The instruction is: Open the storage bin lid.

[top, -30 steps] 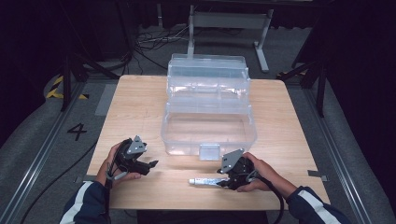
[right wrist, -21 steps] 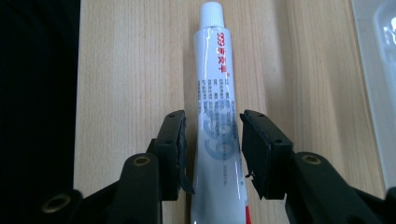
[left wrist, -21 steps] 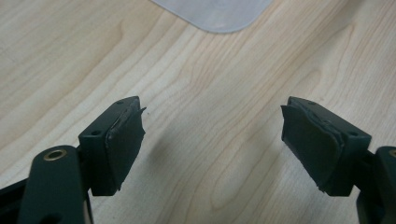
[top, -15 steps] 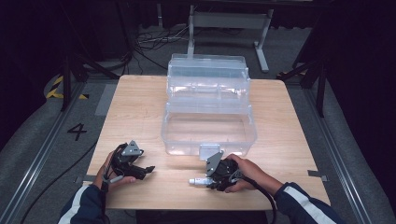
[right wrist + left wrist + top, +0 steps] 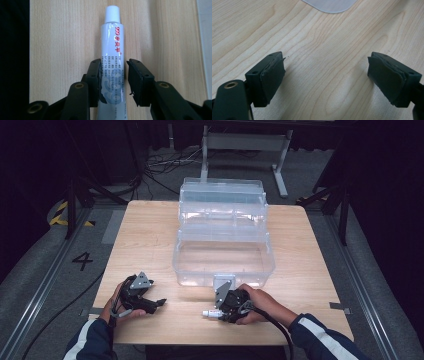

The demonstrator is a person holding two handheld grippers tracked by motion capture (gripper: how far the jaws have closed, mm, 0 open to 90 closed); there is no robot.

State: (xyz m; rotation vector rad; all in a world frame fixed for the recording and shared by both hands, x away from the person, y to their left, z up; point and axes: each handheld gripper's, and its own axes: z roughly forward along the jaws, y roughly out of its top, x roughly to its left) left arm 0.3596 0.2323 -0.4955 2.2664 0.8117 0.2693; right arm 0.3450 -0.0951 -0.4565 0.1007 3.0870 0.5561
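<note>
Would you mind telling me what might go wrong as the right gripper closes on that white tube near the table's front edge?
The right gripper has just been closing around the tube, yet a gap remains at one pad, so it may roll or slip out. The jaws sit on the tube's soft body, so a hard squeeze might dent it. The clear box stands close behind; a hasty lift could knock its front wall.

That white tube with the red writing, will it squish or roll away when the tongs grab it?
The white squeeze tube with red lettering and a white cap looks soft-walled, so it would probably dent a bit between the right tongs, whose jaws have just been closing around it. Its glossy skin may be slippery. Being round, it could roll on the pale wooden table if nudged sideways.
</note>
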